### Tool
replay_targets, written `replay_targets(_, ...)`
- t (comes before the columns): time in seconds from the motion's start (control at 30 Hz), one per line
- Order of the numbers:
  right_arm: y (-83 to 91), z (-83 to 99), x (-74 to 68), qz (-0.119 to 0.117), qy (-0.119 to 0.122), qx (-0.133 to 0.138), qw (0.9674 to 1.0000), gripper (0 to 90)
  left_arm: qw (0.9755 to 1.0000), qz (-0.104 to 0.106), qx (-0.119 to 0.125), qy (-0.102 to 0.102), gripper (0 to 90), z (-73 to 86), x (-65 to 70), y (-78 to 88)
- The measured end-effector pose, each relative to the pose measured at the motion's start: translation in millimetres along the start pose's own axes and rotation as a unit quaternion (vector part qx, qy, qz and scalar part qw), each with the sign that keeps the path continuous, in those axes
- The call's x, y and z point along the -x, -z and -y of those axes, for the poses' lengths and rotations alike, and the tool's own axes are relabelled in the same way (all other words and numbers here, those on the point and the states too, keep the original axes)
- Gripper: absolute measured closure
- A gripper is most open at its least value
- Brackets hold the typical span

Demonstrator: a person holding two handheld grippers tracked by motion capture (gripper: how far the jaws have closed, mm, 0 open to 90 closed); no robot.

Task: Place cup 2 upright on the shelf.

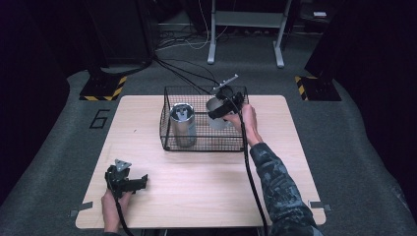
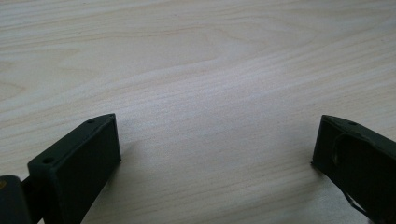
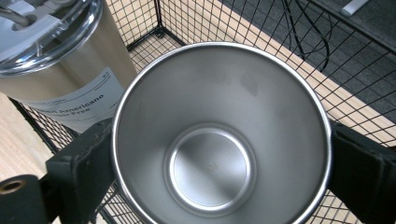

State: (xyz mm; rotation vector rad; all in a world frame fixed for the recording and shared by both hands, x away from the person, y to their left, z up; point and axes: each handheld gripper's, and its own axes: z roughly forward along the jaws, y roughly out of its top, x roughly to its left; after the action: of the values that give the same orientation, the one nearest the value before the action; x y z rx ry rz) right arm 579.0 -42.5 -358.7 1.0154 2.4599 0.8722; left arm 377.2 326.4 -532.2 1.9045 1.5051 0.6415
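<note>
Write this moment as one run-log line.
right tongs: shut on steel cup, over wire basket | left tongs: open, over table

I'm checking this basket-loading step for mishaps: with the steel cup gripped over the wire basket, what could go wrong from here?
1. The right gripper holds the open steel cup only by its smooth round sides, so it might slip or tilt.
2. The lidded tumbler already stands in the wire basket; the cup could knock it when lowered.
3. The cup's base could catch the basket's rim.
</note>
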Motion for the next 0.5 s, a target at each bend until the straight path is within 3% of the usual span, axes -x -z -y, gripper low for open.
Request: replay_targets(0.5,-23.4,3.1,1.7,-0.008,-0.018,-0.023,0.9996,5.5,1.0,-0.001,0.001,0.0,0.5,0.0,0.0,0.0)
